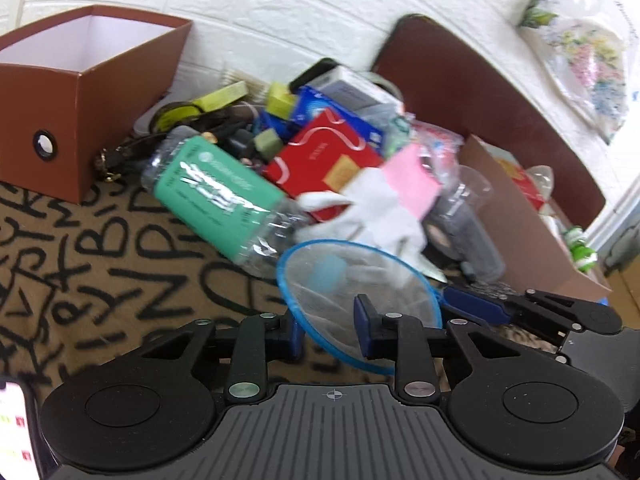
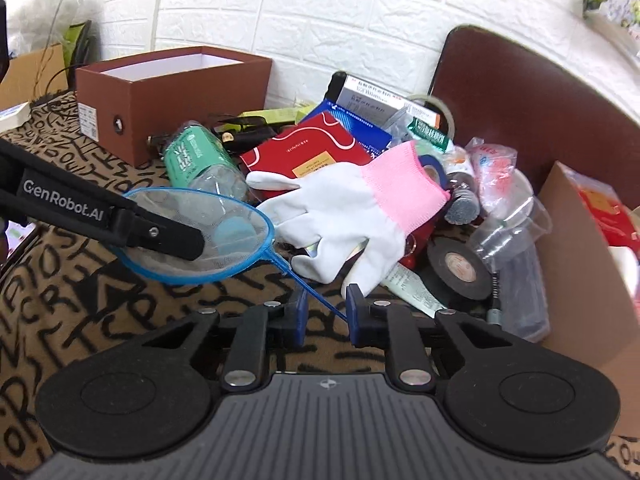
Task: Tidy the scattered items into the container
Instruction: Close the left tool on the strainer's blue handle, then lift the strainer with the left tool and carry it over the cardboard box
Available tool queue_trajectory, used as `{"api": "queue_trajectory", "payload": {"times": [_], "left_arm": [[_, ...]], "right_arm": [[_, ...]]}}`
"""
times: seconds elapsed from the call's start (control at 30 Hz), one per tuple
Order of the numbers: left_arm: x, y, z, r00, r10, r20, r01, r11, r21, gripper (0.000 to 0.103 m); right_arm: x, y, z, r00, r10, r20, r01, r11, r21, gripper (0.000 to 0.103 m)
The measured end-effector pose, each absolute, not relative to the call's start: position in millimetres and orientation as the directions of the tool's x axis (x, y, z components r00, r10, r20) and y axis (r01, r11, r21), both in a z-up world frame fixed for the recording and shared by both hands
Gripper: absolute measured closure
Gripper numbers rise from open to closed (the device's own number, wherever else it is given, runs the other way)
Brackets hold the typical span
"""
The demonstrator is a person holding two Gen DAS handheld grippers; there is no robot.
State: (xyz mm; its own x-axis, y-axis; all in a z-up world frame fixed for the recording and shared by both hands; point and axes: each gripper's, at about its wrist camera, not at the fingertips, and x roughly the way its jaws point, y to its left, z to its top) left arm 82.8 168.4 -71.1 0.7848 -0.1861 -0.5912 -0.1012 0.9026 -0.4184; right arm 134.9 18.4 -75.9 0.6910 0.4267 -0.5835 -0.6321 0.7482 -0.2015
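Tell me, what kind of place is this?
Probably a room in someone's home. A white brick-pattern wall stands behind a surface under a letter-print cloth, heaped with household clutter: a white and pink glove, a plastic bottle, medicine boxes.

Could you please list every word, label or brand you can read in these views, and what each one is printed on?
"GenRobot.AI": white lettering on the black side of the left gripper.
Loose black capital letters: pattern on the brown cloth; they spell no words.
Green bottle label: too blurred.
Red box: print too small.
White medicine box: characters too small.
Sticker on the brown box: too small.
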Motion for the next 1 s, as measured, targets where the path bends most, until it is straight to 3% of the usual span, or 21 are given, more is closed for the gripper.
{"api": "queue_trajectory", "payload": {"times": [0.57,1.0], "left_arm": [[38,108,-37,0.801,-0.262,-0.539,0.026,0.914,-0.405,0.062],[56,41,3,0.8,-0.357,-0.483,0.196,0.915,-0.351,0.061]], "right_arm": [[78,-40,-50,0.745,0.42,-0.517,-0.589,0.778,-0.217,0.082],[75,-103,-21,0.818,0.375,-0.436,-0.495,0.845,-0.203,0.082]]}}
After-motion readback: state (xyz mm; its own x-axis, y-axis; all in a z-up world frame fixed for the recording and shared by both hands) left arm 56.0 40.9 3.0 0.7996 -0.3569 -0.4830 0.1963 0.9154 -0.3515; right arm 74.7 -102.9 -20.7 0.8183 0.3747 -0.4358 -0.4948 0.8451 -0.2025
